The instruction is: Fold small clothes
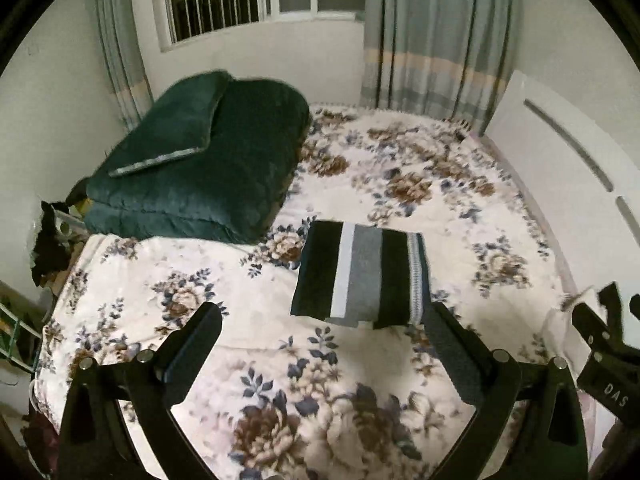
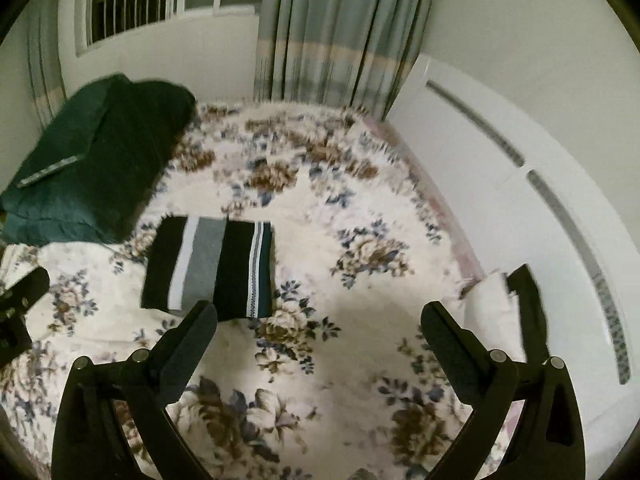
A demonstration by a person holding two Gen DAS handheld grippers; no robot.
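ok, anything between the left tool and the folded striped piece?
Nothing visible. The left tool is open and empty, and the striped folded garment lies flat on the floral blanket just ahead of its fingertips. The green quilt sits off to the far left, clear of the path.

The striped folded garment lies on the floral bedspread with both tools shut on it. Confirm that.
Not quite. The striped folded garment does lie on the floral bedspread, but neither tool grips it: the left wrist view shows the left tool open and empty, and the right wrist view shows the right tool open too.
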